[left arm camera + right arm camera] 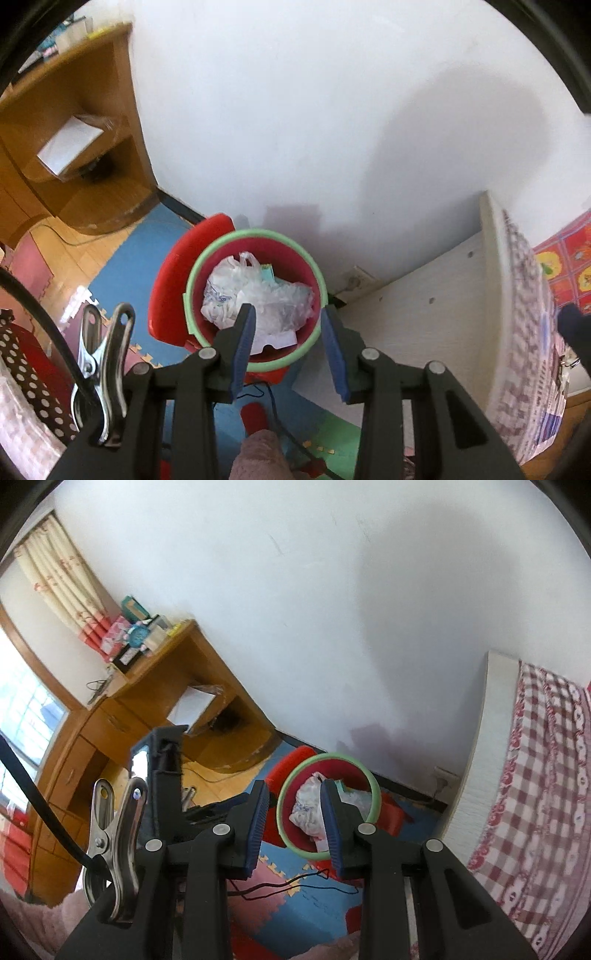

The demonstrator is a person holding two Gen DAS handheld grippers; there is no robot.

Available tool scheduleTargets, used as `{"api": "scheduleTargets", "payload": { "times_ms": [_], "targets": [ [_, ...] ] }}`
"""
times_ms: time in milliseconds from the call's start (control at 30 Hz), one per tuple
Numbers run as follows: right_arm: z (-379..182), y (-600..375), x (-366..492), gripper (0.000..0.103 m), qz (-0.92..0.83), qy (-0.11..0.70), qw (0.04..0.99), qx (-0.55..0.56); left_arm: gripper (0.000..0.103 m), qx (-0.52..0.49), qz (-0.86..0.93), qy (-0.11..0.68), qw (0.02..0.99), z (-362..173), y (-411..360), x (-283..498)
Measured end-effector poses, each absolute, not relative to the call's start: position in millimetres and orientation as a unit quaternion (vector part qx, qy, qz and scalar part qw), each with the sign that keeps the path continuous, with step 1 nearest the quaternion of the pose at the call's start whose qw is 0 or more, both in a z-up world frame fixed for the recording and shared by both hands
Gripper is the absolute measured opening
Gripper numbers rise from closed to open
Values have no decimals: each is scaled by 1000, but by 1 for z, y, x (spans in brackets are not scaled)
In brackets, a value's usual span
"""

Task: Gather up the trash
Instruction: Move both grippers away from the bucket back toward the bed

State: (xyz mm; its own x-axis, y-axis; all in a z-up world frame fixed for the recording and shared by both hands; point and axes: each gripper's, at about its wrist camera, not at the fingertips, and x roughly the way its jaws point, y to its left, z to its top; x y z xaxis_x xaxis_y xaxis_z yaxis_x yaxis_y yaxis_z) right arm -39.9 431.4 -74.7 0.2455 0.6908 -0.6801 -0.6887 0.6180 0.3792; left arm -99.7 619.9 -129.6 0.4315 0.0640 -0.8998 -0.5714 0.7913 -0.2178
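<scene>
A red bin with a green rim [314, 266] stands on the floor by the white wall, filled with crumpled white plastic bags and paper [255, 295]. My left gripper [287, 310] hangs above its near edge, pointing steeply down, open, with nothing between the blue pads [245, 332]. In the right wrist view the same bin [375, 794] lies farther off, seen through the gap of my right gripper [293, 786]. That gripper is also open and holds nothing. The trash [308, 812] shows between its fingers but well beyond them.
A red plastic piece [173, 280] leans against the bin's left side. A wooden desk [207, 672] stands at the left, a white bed frame [480, 760] with a checked cover [546, 775] at the right. Foam mats and a thin black cable [288, 882] cover the floor.
</scene>
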Motion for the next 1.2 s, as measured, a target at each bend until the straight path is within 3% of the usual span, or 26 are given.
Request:
{"api": "scheduleTargets", "payload": {
  "times_ms": [633,1200],
  "targets": [
    [-18,320,-97,30,461,363,808,46,38,-180,208,448,851,-10,531,-156],
    [2,176,-135,30,402,325,851,92,38,-118,140,435,882,37,400,-175]
  ]
}}
